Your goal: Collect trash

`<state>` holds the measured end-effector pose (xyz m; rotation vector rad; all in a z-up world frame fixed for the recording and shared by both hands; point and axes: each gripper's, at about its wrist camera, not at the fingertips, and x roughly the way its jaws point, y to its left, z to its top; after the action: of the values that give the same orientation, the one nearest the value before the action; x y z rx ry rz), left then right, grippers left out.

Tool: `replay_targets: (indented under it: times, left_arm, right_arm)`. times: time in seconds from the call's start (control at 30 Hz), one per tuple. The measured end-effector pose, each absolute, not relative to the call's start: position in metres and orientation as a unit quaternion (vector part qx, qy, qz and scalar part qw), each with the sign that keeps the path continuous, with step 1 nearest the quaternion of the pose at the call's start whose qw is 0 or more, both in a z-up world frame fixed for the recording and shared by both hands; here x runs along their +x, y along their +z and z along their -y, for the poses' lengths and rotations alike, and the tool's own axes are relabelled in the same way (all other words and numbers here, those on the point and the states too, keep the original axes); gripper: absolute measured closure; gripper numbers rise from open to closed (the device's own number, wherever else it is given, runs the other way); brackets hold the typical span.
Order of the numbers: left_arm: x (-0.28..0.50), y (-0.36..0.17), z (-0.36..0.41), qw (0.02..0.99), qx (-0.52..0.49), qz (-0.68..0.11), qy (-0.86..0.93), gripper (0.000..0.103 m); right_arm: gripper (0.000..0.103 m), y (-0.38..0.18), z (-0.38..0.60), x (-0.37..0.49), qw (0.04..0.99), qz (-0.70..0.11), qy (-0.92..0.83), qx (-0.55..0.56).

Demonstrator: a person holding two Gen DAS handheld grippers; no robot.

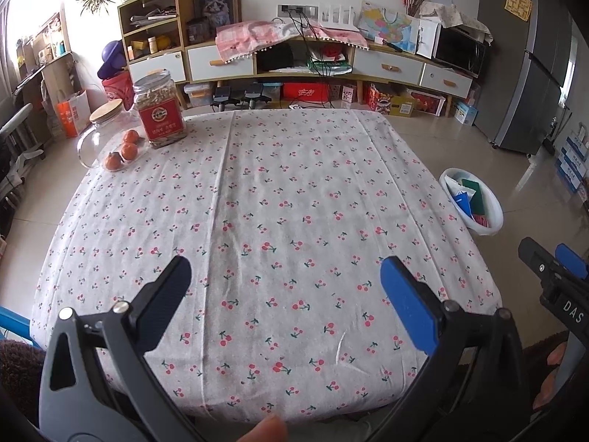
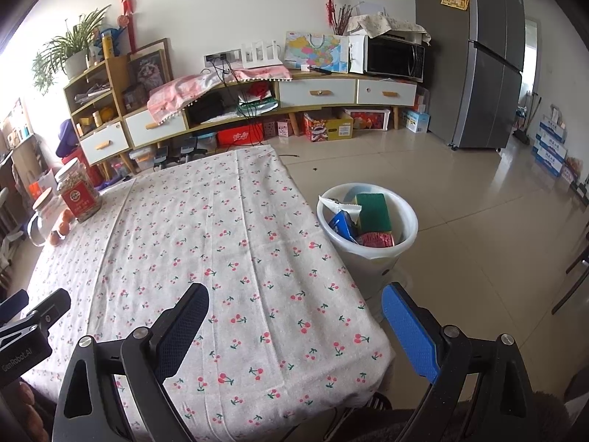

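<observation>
The white bin [image 2: 368, 246] stands on the floor just beside the table's [image 2: 206, 243] right edge, ahead of my right gripper [image 2: 294, 316] and well right of my left gripper [image 1: 285, 283]. Both grippers hang over the cherry-print cloth with jaws spread wide, holding and touching nothing. In the bin lie a green sponge [image 2: 373, 211], a blue packet [image 2: 342, 224], a red wrapper [image 2: 375, 240] and a white one
</observation>
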<state>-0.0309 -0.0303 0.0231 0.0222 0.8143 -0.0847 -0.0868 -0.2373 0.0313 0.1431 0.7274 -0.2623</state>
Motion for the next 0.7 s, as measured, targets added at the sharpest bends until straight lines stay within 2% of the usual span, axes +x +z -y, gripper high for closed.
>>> replay_targets:
  times: [0.7]
  left_arm:
    - [-0.0314, 0.0211, 0.0312, 0.916, 0.009, -0.399, -0.044, 0.001]
  right_arm:
    - [0.006, 0.0315, 0.2356, -0.0869, 0.923, -0.355, -0.127, 0.071]
